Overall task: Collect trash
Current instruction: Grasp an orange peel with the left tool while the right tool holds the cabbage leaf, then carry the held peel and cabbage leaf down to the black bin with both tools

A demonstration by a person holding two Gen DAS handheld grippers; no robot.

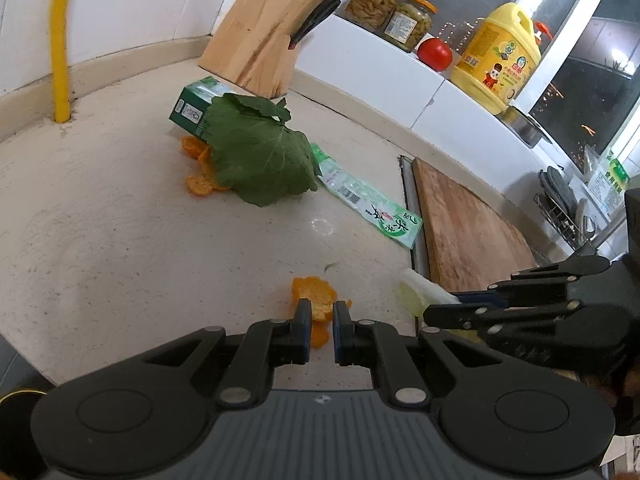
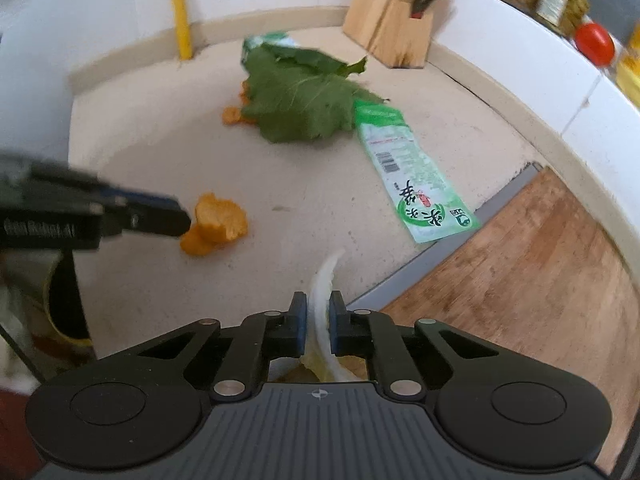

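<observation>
Right tool (image 2: 318, 312) pinching cabbage scrap (image 2: 326, 276) for binning | left tool (image 1: 322, 314) pinching peel (image 1: 314, 300) beside it | leaf (image 1: 260, 152) waits beyond peel

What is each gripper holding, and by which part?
Left gripper: orange peel, pinched at its near edge. Right gripper: pale cabbage piece, gripped around its middle.

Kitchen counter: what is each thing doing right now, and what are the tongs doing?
Left tongs: shut on orange peel.
Right tongs: shut on pale cabbage piece.
Green leaf: lying flat, draped over green box.
Green wrapper: empty, flat on counter.
Far orange peels: loose, partly under leaf.
</observation>
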